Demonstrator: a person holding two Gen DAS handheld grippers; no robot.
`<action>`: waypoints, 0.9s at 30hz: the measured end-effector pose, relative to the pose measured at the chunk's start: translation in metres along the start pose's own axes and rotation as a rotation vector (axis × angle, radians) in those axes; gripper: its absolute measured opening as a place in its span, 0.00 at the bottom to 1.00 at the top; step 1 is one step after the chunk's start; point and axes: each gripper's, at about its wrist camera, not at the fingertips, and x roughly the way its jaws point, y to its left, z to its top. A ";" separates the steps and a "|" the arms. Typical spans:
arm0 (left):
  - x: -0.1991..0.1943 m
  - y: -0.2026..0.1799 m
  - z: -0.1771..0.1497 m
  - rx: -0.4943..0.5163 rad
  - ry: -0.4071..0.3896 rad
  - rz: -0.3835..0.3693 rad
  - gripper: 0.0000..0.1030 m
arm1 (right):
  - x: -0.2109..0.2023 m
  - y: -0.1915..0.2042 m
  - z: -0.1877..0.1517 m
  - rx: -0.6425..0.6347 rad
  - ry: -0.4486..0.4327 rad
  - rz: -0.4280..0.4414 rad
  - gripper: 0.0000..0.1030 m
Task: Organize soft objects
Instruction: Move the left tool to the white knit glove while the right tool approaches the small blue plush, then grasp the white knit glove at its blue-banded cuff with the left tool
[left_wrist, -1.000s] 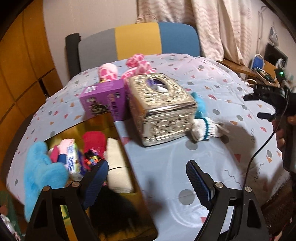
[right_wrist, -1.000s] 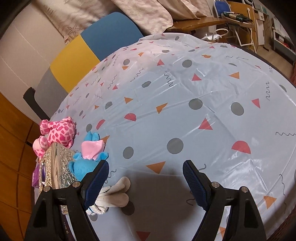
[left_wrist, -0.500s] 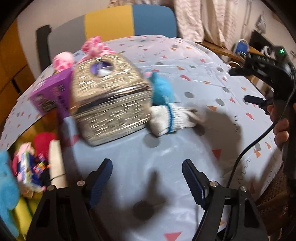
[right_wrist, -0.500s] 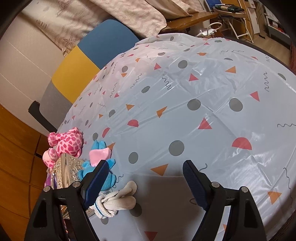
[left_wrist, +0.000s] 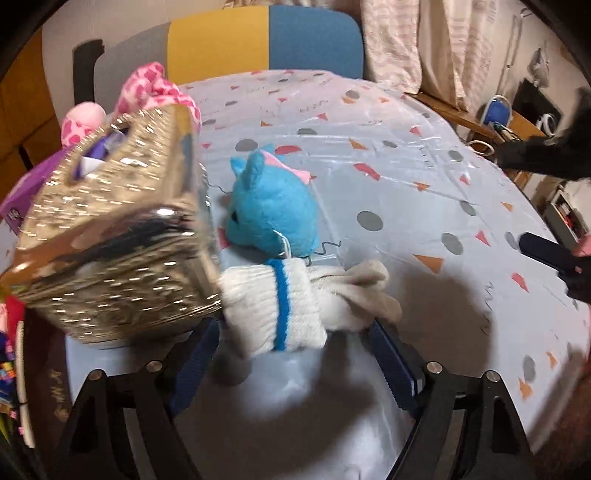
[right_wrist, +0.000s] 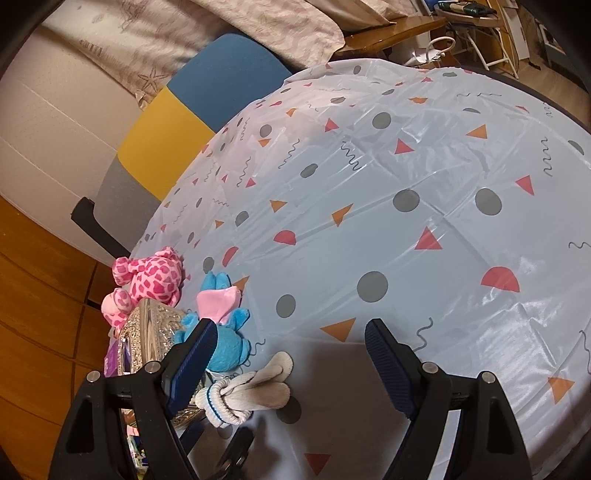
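Left gripper (left_wrist: 291, 354): your jaws stand wide and have just been opening a little further; the white glove (left_wrist: 284, 306) lies between the pads low in the left wrist view, but neither pad presses on it.
Right gripper (right_wrist: 288, 358): wide apart and holding nothing, over bare tablecloth (right_wrist: 406, 240) in the lower middle of its view.
White glove: on the cloth, right against the gold tissue box (left_wrist: 110, 240), with the blue plush (left_wrist: 273, 214) just behind it.
Pink plush (left_wrist: 147, 92): upper left of the left wrist view, behind the gold box.
Done so far: a few colourful items show at the lower left edge, too blurred to tell whether they have been sorted.
Left to do: you have at least three soft things not yet put away, the glove, the blue plush and the pink plush.
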 end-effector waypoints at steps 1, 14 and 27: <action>0.005 -0.001 0.002 -0.012 0.001 -0.001 0.81 | 0.000 0.000 0.000 -0.002 0.003 0.005 0.81; -0.013 0.003 -0.035 0.098 0.003 -0.109 0.41 | 0.002 0.015 -0.005 -0.092 0.001 0.018 0.81; -0.048 -0.006 -0.043 0.265 -0.063 -0.084 0.75 | 0.006 0.003 -0.003 -0.039 0.027 -0.017 0.81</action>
